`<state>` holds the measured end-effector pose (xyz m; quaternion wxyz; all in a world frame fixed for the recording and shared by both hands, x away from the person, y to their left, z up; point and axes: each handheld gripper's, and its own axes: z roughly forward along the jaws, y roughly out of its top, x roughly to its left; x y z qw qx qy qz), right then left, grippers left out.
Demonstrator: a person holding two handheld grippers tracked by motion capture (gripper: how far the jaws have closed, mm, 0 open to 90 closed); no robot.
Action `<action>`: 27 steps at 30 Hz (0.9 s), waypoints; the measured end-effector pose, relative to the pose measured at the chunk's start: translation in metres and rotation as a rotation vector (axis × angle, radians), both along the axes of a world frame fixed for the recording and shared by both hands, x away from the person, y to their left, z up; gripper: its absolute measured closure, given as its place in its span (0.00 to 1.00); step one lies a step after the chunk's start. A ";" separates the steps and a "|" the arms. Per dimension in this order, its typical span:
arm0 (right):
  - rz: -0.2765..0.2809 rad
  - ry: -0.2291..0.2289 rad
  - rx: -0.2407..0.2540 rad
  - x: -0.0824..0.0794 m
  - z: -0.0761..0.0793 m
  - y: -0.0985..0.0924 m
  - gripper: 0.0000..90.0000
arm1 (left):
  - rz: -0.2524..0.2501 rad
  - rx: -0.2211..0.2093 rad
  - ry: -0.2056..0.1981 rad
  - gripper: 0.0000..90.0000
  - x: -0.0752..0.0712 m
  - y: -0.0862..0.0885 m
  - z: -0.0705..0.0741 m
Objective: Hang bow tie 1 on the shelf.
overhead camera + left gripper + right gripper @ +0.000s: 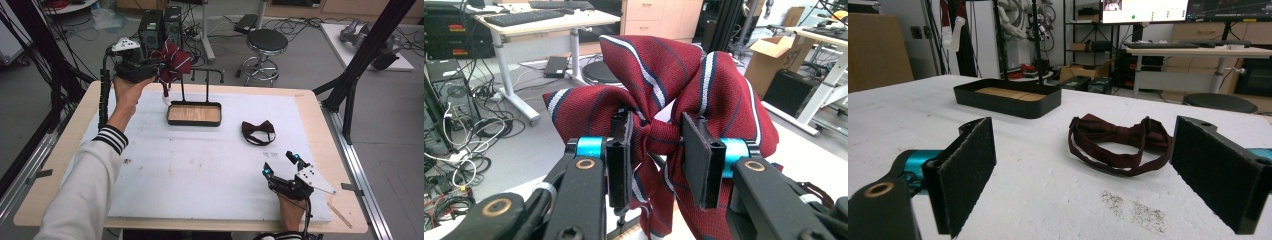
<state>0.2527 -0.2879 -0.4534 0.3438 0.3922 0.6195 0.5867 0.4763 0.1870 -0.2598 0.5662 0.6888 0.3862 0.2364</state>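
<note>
A red bow tie with white and navy stripes (175,59) (649,70) hangs in the air at the table's far left. My left gripper (158,69) (656,145) is shut on its knot, and the loops fan out above the jaws. It is just left of the black T-bar stand (202,75), which rises from a tray with a wooden floor (194,114). A dark maroon bow tie (258,132) (1120,142) lies flat on the white mat. My right gripper (280,164) (1088,170) rests near the front right, open, pointing at that tie, nothing between its pads.
The white foam mat (200,170) covers most of the wooden table (325,150). Beyond the far edge stand a stool (266,42) and computer towers (160,25). A black frame post (360,65) rises at the right.
</note>
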 end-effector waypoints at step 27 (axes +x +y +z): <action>0.000 0.000 0.001 0.001 0.000 0.000 0.12 | 0.030 0.013 -0.005 0.73 0.012 0.004 -0.004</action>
